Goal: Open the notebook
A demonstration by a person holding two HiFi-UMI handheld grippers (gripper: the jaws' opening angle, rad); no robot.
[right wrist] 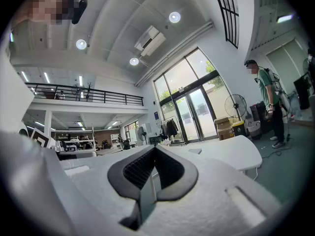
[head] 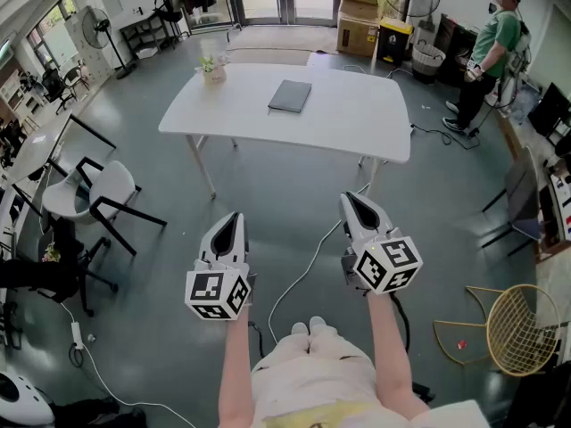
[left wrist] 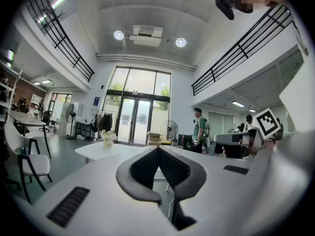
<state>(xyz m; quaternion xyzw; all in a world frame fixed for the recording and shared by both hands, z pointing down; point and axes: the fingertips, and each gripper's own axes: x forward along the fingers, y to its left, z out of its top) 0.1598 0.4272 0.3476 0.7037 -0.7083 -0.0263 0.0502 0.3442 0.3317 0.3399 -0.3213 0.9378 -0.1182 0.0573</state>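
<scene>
White table (head: pixel 357 119), closed notebook (head: pixel 290 95) on top; left gripper (head: pixel 234 221), right gripper (head: pixel 353 201) empty.

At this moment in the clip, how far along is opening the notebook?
Done: nothing. The notebook lies closed on the white table, untouched.
In hand: nothing. The left gripper and right gripper are both shut and empty, held level over the floor, well short of the table.
Left: everything. Walk up to the table, reach the notebook, catch its cover and lift it open.
</scene>
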